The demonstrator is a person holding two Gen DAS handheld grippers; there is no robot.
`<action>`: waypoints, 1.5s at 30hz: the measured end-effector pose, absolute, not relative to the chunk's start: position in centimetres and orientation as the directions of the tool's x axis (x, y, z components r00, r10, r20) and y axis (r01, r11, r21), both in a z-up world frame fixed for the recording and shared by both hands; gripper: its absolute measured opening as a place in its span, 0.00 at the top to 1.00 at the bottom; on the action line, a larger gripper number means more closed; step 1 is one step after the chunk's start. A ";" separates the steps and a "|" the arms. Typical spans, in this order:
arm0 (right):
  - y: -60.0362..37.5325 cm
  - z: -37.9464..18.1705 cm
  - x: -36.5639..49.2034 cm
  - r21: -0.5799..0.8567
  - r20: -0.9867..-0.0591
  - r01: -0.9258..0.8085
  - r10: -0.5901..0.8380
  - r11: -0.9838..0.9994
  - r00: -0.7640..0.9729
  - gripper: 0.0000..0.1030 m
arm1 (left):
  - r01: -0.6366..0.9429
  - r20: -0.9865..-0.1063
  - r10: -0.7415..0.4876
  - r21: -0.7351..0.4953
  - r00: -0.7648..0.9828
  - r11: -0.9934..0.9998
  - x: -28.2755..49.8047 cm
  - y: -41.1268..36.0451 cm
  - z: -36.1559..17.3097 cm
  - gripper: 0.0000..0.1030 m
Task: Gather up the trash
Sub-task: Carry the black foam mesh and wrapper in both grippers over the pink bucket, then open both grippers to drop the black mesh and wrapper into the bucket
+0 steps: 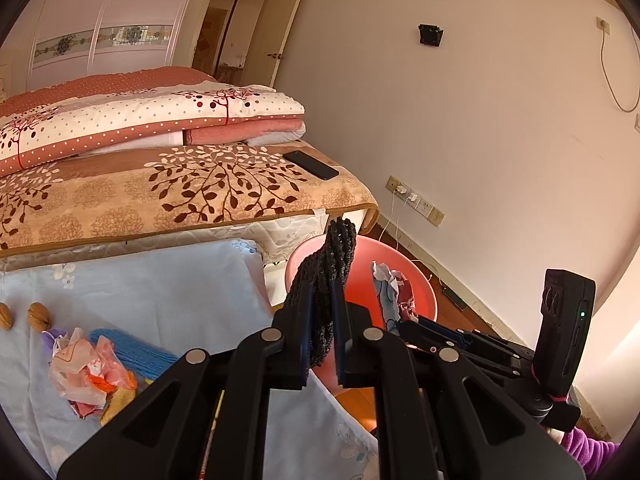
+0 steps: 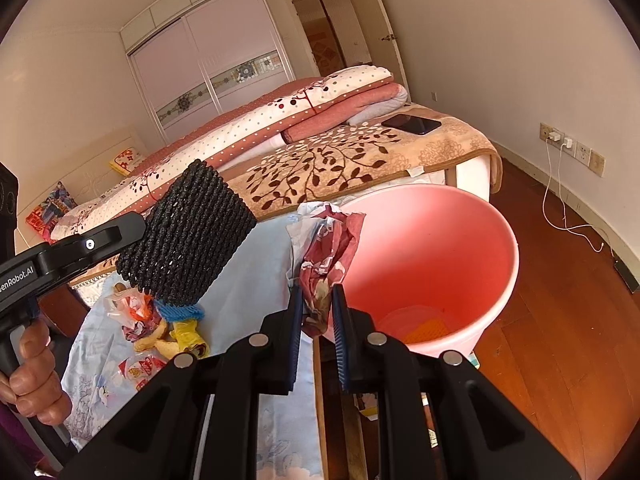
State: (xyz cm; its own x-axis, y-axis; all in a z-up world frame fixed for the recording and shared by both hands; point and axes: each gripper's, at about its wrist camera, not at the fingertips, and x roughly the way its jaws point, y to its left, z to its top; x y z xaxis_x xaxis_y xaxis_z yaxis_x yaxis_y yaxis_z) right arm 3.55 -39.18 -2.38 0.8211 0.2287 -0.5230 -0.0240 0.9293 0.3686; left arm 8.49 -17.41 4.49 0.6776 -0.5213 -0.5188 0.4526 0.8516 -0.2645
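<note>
My left gripper [image 1: 322, 292] is shut on a black foam net sleeve [image 1: 330, 276], held up over the edge of the table near the pink bin [image 1: 424, 288]. The sleeve also shows in the right wrist view [image 2: 188, 236]. My right gripper [image 2: 316, 300] is shut on a crumpled red-and-white wrapper [image 2: 326, 256], held beside the pink bin [image 2: 460, 248]; in the left wrist view the wrapper [image 1: 394, 292] hangs over the bin. More trash lies on the light blue tablecloth [image 1: 140, 280]: a pink plastic bag [image 1: 86, 368], a blue foam net [image 1: 132, 350] and yellow scraps [image 2: 188, 336].
Two walnuts [image 1: 38, 316] lie on the cloth at the left. A bed with a leaf-pattern blanket [image 1: 180, 188], folded quilts and a black phone [image 1: 311, 165] stands behind the table. Wall sockets with a white cable [image 2: 560, 184] are on the right, above the wooden floor [image 2: 560, 320].
</note>
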 end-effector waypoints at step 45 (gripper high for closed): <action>-43.4 -5.6 8.0 0.340 -0.576 0.142 0.087 0.930 0.813 0.66 | 0.457 -0.599 -0.521 -0.272 0.609 0.847 14.2 -25.2 0.2 0.60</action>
